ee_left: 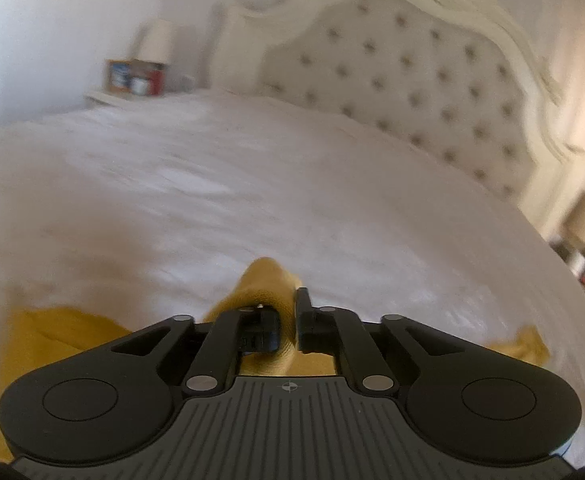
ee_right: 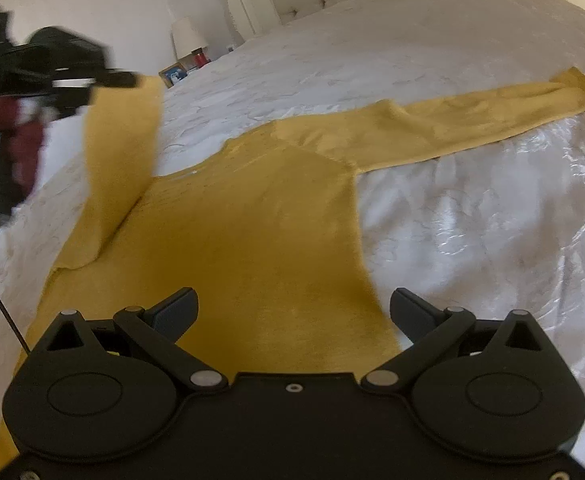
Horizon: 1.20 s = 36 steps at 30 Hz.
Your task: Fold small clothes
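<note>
L gripper (ee_left: pixel 290 316) has its jaws clamped on the cuff end of the left sleeve (ee_right: pixel 122 152) of the yellow sweater (ee_right: pixel 252 232), w/ a bunch of knit poking up between and past the fingers; seen from the right wrist view that sleeve is lifted off the bed (ee_right: pixel 472 220) and hangs as a strip from the grip down to the shoulder. R gripper (ee_right: pixel 292 312) is released, jaws spread wide, nothing in them, hovering low over the hem end of the body. Sweater lies flat on the white bedspread, body toward the R gripper, neckline away, right sleeve (ee_right: pixel 492 116) stretched out flat to the side. Likely step: fold left sleeve across the chest. To do it well, carry the cuff over the body w/ light tension so the strip doesn't twist, put the crease at the shoulder seam, lay it down flat before letting go. R gripper could press the body near the hem so the knit doesn't drag; soft fabric slides on this slick cover. Headboard (ee_left: pixel 412 80) and bedside lamp (ee_left: pixel 156 40) sit well apart, no obstruction.
</note>
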{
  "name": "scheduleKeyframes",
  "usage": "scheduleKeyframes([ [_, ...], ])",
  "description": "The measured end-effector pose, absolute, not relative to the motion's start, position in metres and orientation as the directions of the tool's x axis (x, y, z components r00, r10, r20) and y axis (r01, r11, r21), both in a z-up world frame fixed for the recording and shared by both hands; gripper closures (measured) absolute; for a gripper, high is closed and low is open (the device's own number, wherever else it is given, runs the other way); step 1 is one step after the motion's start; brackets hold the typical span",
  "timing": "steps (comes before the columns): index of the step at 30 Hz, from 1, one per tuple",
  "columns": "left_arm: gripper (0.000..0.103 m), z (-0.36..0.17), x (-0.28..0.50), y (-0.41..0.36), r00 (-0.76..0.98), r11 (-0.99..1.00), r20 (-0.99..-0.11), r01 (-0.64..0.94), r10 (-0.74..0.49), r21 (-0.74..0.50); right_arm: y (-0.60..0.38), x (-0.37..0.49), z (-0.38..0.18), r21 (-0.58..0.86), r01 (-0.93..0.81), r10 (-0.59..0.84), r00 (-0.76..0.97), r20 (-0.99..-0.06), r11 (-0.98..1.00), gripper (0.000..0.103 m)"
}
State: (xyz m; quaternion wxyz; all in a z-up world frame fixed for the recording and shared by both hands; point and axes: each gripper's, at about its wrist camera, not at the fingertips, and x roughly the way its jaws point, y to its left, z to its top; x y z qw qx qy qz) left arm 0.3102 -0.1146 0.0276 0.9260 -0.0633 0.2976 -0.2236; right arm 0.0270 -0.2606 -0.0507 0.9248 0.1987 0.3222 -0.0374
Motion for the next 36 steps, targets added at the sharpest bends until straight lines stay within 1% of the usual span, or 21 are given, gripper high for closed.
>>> scheduleKeyframes([
  [1, 0.063, 0.019, 0.31, -0.124, 0.704, 0.886, -0.539, 0.39, -0.462, -0.25, -0.262, 0.025, -0.05, 0.333, 0.2, 0.049, 0.79, -0.611, 0.921, 0.001],
  [2, 0.058, 0.015, 0.309, -0.131, 0.691, 0.881, -0.55, 0.4, -0.47, -0.252, -0.263, 0.025, -0.049, 0.323, 0.203, 0.04, 0.792, -0.609, 0.924, 0.001],
  [4, 0.058, 0.008, 0.303, -0.133, 0.67, 0.871, -0.56, 0.421, -0.488, -0.254, -0.266, 0.025, -0.047, 0.317, 0.209, 0.029, 0.793, -0.608, 0.925, 0.001],
  [6, 0.055, 0.005, 0.291, -0.126, 0.664, 0.863, -0.562, 0.454, -0.493, -0.221, -0.269, 0.026, -0.046, 0.316, 0.212, 0.026, 0.794, -0.607, 0.925, 0.001],
  [8, 0.054, 0.004, 0.276, -0.113, 0.675, 0.862, -0.561, 0.482, -0.48, -0.158, -0.269, 0.029, -0.045, 0.304, 0.209, 0.021, 0.793, -0.609, 0.93, 0.001],
  [11, 0.053, -0.008, 0.262, -0.085, 0.714, 0.877, -0.564, 0.478, -0.415, -0.04, -0.266, 0.037, -0.043, 0.277, 0.191, 0.02, 0.789, -0.614, 0.942, 0.001],
  [13, 0.053, -0.02, 0.265, -0.059, 0.733, 0.898, -0.583, 0.439, -0.35, 0.013, -0.264, 0.044, -0.041, 0.268, 0.178, 0.025, 0.791, -0.612, 0.947, 0.001],
  [18, 0.053, -0.048, 0.29, 0.014, 0.744, 0.96, -0.642, 0.277, -0.186, 0.044, -0.253, 0.071, -0.033, 0.255, 0.126, 0.056, 0.795, -0.604, 0.959, 0.001],
  [21, 0.053, -0.065, 0.307, 0.043, 0.723, 0.97, -0.685, 0.218, -0.085, 0.11, -0.24, 0.091, -0.028, 0.221, 0.092, 0.06, 0.798, -0.599, 0.971, 0.001],
  [23, 0.052, -0.071, 0.312, 0.059, 0.724, 0.973, -0.689, 0.19, -0.046, 0.134, -0.23, 0.106, -0.027, 0.191, 0.069, 0.061, 0.799, -0.599, 0.979, 0.001],
  [25, 0.047, -0.073, 0.315, 0.073, 0.728, 0.977, -0.685, 0.141, 0.008, 0.16, -0.219, 0.121, -0.025, 0.157, 0.047, 0.058, 0.798, -0.6, 0.987, 0.001],
  [27, 0.044, -0.072, 0.319, 0.09, 0.727, 0.985, -0.686, 0.1, 0.024, 0.14, -0.207, 0.135, -0.025, 0.108, 0.02, 0.049, 0.801, -0.596, 0.994, 0.001],
  [28, 0.042, -0.072, 0.32, 0.096, 0.724, 0.989, -0.689, 0.09, 0.017, 0.119, -0.202, 0.141, -0.025, 0.085, 0.007, 0.045, 0.803, -0.595, 0.996, 0.001],
  [29, 0.041, -0.07, 0.322, 0.094, 0.723, 0.99, -0.691, 0.088, 0.009, 0.106, -0.195, 0.149, -0.026, 0.06, -0.007, 0.041, 0.802, -0.596, 0.998, 0.001],
  [33, 0.04, -0.073, 0.321, 0.086, 0.731, 0.989, -0.682, 0.086, 0.021, 0.123, -0.167, 0.176, -0.036, -0.047, -0.061, 0.019, 0.789, -0.614, 0.997, 0.002],
  [34, 0.039, -0.076, 0.322, 0.087, 0.731, 0.991, -0.682, 0.079, 0.019, 0.112, -0.161, 0.183, -0.04, -0.073, -0.08, 0.017, 0.781, -0.625, 0.994, 0.002],
  [36, 0.037, -0.079, 0.32, 0.088, 0.733, 0.993, -0.68, 0.067, 0.013, 0.092, -0.152, 0.197, -0.048, -0.133, -0.098, -0.01, 0.767, -0.641, 0.986, 0.007],
])
